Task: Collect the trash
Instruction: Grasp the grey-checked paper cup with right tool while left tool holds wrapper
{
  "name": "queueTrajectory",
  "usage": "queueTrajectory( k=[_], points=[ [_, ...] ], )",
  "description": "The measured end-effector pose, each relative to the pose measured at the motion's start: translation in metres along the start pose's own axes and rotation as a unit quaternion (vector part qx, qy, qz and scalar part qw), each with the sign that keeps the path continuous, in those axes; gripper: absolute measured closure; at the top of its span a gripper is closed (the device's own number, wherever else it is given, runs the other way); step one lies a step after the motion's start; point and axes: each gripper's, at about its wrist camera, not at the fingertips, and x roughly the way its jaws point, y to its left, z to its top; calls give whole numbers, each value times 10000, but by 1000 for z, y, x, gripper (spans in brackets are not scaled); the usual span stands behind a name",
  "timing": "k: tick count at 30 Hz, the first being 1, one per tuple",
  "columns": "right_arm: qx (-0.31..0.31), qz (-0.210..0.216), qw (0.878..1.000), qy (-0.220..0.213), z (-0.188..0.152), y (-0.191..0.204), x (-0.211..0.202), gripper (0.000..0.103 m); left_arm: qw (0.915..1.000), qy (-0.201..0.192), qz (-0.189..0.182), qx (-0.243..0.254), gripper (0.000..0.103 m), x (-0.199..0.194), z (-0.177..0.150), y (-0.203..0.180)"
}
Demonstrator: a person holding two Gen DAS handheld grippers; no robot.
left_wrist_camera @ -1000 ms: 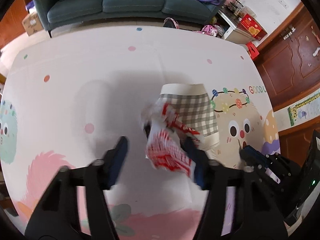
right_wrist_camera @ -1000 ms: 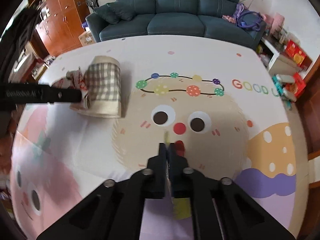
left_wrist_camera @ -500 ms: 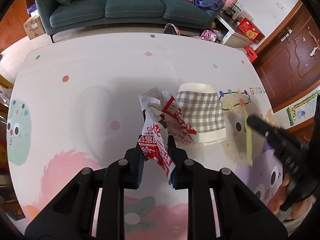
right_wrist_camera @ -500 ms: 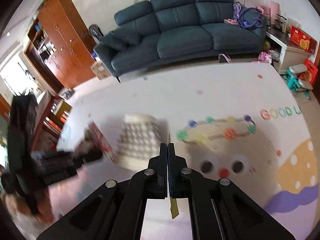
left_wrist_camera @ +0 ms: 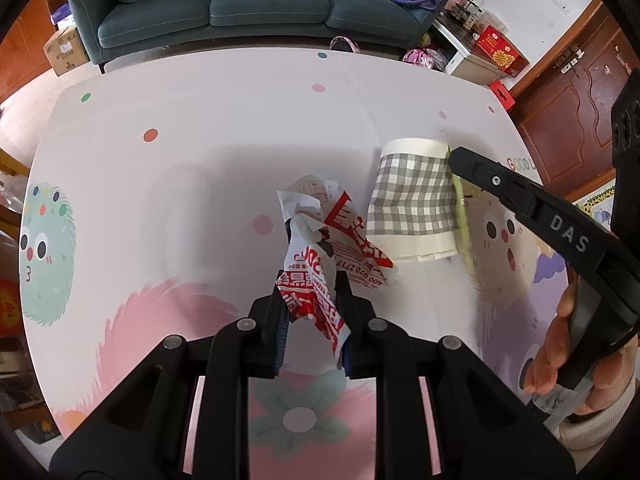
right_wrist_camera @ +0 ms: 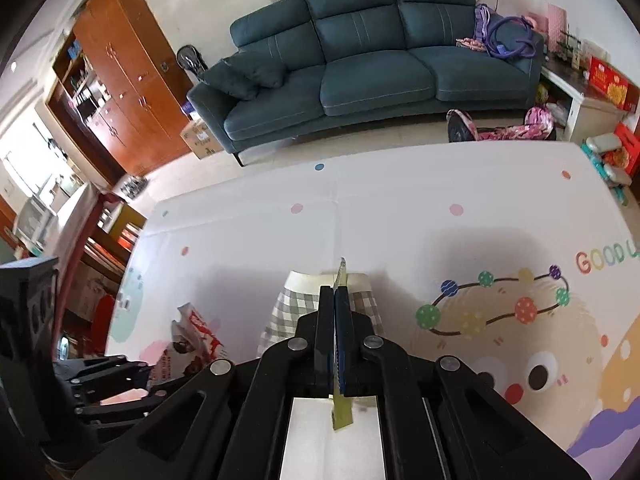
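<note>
Behind everything a blue sofa lines the wall, and a pastel play mat covers the floor where the trash lies. On it a checked fabric bin lies on its side, its long axis running away from both tongs, its pale rim at the far end.

Left tongs are clamped on a crumpled red-and-white wrapper, which sticks out ahead of the tips; its loose end reaches just up to the bin's near left corner. So the bin sits ahead and to the right of these tongs, close by.

Right tongs are pressed fully together on a thin yellow-green strip, edge-on, poking out past the tips and hanging down behind them. These tongs hang directly over the bin, so the right hand looks nearer to it. I judge the coming move depends on getting round to the bin's mouth, which I cannot make out from here.

Compared with a second ago, the left tongs, then wide apart round the wrapper, are now gripping it, and the right tongs have travelled from the cartoon face across to the bin.
</note>
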Motion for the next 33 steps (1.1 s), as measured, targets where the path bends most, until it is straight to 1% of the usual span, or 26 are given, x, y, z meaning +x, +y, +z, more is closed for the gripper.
queueTrajectory(
  k=[3,4,5,6,7,8,10,17,21,25,28,31,33],
  points=[
    [-60,-180,9998,46,-2,-1,1,97,10000,36,-20,-10,86,1,-2,2],
    [-50,-212,9997,61,-3,-2,1,90,10000,54,-32,-18,86,1,-2,2],
    [-42,-207,9997,76,-4,-3,2,79,10000,65,-40,-22,86,2,-3,2],
    [-34,-192,9998,88,-6,-5,2,72,10000,75,-44,-21,86,4,0,1],
    [-25,-173,9998,83,-8,-7,2,64,9999,86,-52,-16,86,5,0,1],
    [-19,-145,9999,58,-10,-8,2,59,9999,96,-67,-22,86,6,0,2],
    [-29,-51,10000,63,-14,-10,2,55,9999,120,-101,-27,86,9,2,1],
    [-249,-72,9992,292,-27,-12,18,55,9997,165,-151,22,86,14,5,2],
    [-204,206,9990,350,-30,-20,19,55,9997,189,-173,38,86,16,7,5],
    [-229,259,9981,517,-31,-28,27,55,9996,200,-200,46,86,16,7,7],
    [-97,524,9972,526,-33,-32,32,55,9996,207,-202,66,86,17,8,7],
    [21,691,9963,505,-35,-37,35,55,9995,217,-227,73,86,19,9,7],
    [137,849,9949,519,-35,-41,36,58,9994,228,-240,82,86,20,9,7]
  ],
)
